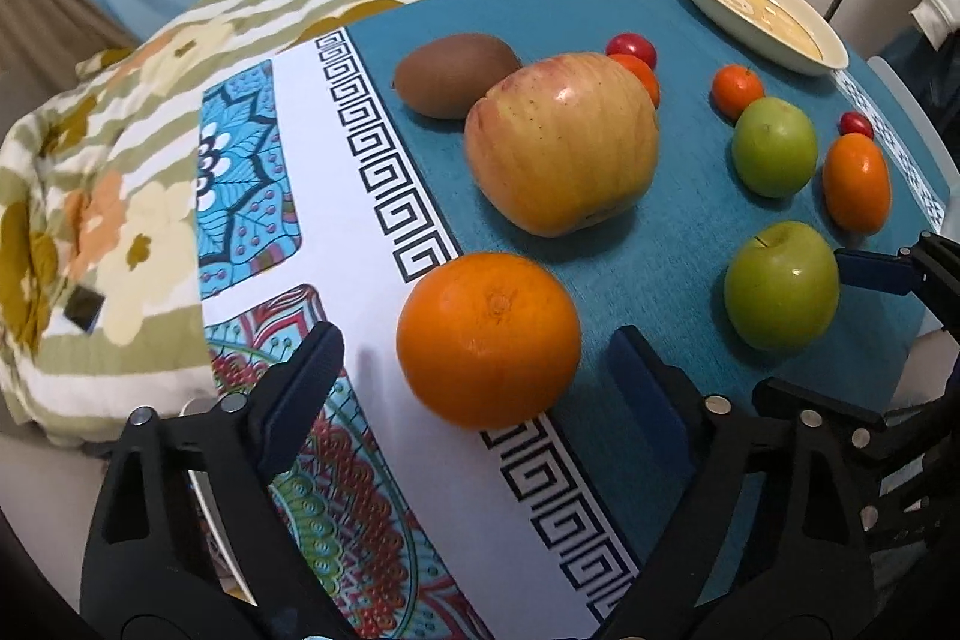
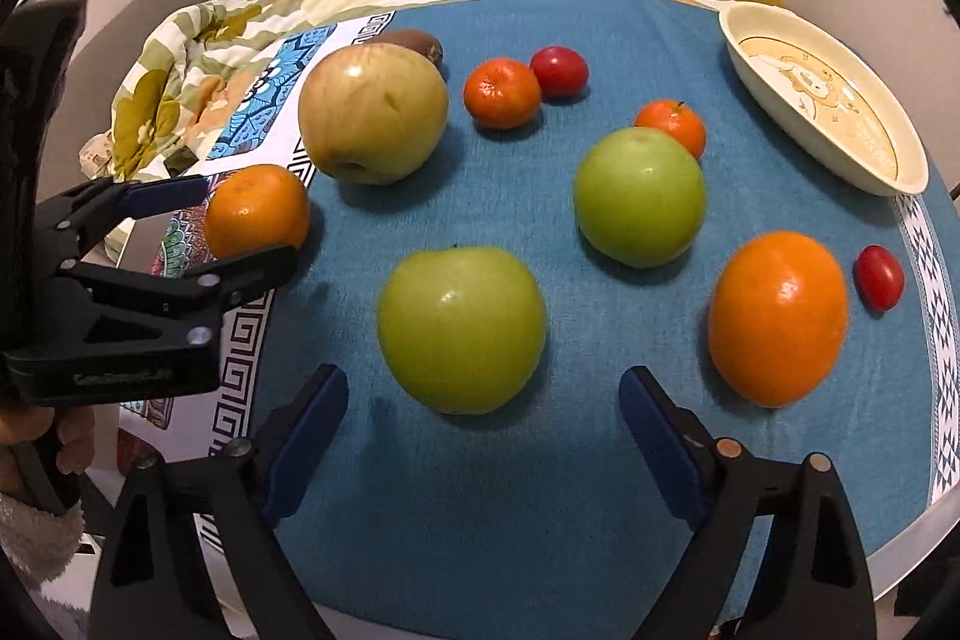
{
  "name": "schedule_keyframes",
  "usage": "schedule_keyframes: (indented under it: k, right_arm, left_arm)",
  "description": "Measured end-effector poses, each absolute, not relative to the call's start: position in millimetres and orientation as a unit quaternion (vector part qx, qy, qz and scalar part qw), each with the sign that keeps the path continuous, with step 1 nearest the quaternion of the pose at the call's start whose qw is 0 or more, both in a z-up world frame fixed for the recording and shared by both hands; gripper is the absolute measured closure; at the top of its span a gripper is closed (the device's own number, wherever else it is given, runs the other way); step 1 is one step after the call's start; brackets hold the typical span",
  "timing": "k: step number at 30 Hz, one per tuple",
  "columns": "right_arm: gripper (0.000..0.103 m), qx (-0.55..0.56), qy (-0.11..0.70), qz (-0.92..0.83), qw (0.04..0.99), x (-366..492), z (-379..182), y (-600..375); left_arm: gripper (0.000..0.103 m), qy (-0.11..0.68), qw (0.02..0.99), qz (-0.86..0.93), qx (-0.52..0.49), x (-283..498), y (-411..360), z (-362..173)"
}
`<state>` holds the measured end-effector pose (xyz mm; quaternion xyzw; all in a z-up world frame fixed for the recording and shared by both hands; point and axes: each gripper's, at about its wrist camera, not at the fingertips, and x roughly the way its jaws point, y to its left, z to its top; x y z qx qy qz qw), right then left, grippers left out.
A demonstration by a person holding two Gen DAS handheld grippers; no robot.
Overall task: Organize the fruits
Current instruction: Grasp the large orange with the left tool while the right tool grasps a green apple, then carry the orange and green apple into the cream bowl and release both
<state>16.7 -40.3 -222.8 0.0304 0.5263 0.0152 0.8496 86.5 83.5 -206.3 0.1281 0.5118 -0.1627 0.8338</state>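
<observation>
Your left gripper (image 1: 474,370) has its fingers (image 1: 300,382) spread wide with nothing clamped; the orange (image 1: 487,339) sits just ahead between them, on the edge where the white key-pattern border meets the teal cloth (image 1: 660,268), and neither pad touches it. Your right gripper (image 2: 483,400) likewise has its fingers apart, and the near green apple (image 2: 461,328) lies just ahead between them, untouched.

Everything rests on the cloth-covered desk. Beyond your orange lies the big yellow-red apple (image 1: 561,142), with a brown kiwi (image 1: 453,73) touching its far left side. Behind that apple a small mandarin (image 2: 503,92) sits just beside a red cherry tomato (image 2: 559,70). To the right, a second green apple (image 2: 639,195) stands with another small mandarin (image 2: 672,124) just behind it. Nearer the right edge a large oval orange fruit (image 2: 779,317) lies beside a second cherry tomato (image 2: 879,277). The cream dish (image 2: 900,172) waits at the far right corner, holding no fruit.

From the right wrist view your left gripper appears at the left edge, its tips around the orange, with your hand (image 2: 66,436) on its grip. A floral blanket (image 1: 90,196) lies bunched past the desk's far side.
</observation>
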Motion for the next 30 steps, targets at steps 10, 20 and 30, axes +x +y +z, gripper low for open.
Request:
schedule_keyframes:
  k: [10,20,30]
  right_arm:
    - [0.029,0.022,0.524,0.016,0.851,26.2,-224.5,-31.6]
    - [0.045,0.013,0.526,0.022,0.850,31.0,-225.7,-27.0]
    - [0.053,-0.005,0.516,0.015,0.856,34.0,-215.7,-25.9]
  left_arm:
    - [0.039,0.523,0.825,-0.180,0.114,89.7,84.1,-213.0]
    - [0.039,0.521,0.828,-0.172,0.118,81.7,90.9,-212.0]
    - [0.040,0.517,0.839,-0.145,0.090,72.2,102.5,-195.8]
